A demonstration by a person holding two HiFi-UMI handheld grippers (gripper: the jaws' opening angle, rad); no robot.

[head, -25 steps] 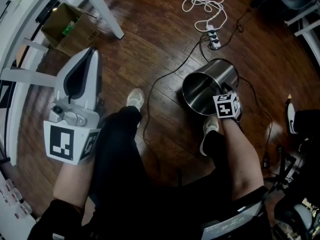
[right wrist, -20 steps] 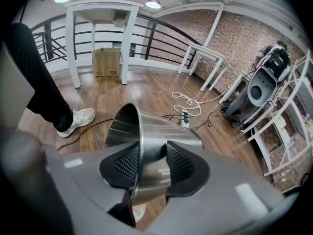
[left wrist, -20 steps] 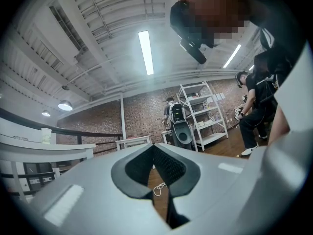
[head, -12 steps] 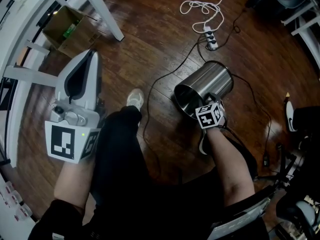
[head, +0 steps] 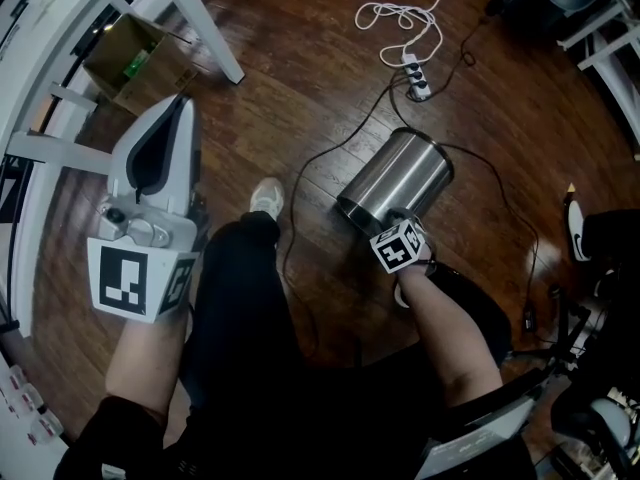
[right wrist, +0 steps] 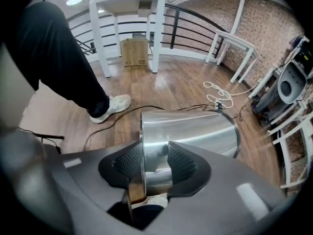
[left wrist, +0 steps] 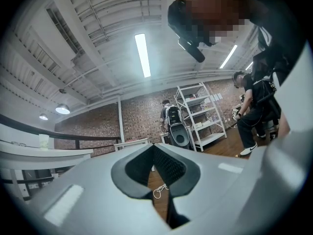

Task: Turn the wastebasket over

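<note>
The steel wastebasket (head: 400,173) is tipped far over on the wood floor, with its mouth toward the lower left and its base toward the upper right. My right gripper (head: 390,222) is at the near rim and points steeply down. In the right gripper view its jaws straddle the rim of the wastebasket (right wrist: 195,131). They stand wide, and the right gripper (right wrist: 155,161) shows a gap beside the thin wall. My left gripper (head: 185,108) is held up at the left, far from the basket. It points level into the room, and the left gripper (left wrist: 155,173) has its pads together on nothing.
A cardboard box (head: 140,53) sits beside a white table leg (head: 205,23) at the upper left. A power strip with a white cable (head: 420,73) lies beyond the basket, and a black cable (head: 330,153) runs past it. The person's shoe (head: 268,198) is left of the basket.
The basket has gone from leaning with its mouth facing up to tipped far over. My right gripper moved left and down with the rim. The left gripper stayed put.
</note>
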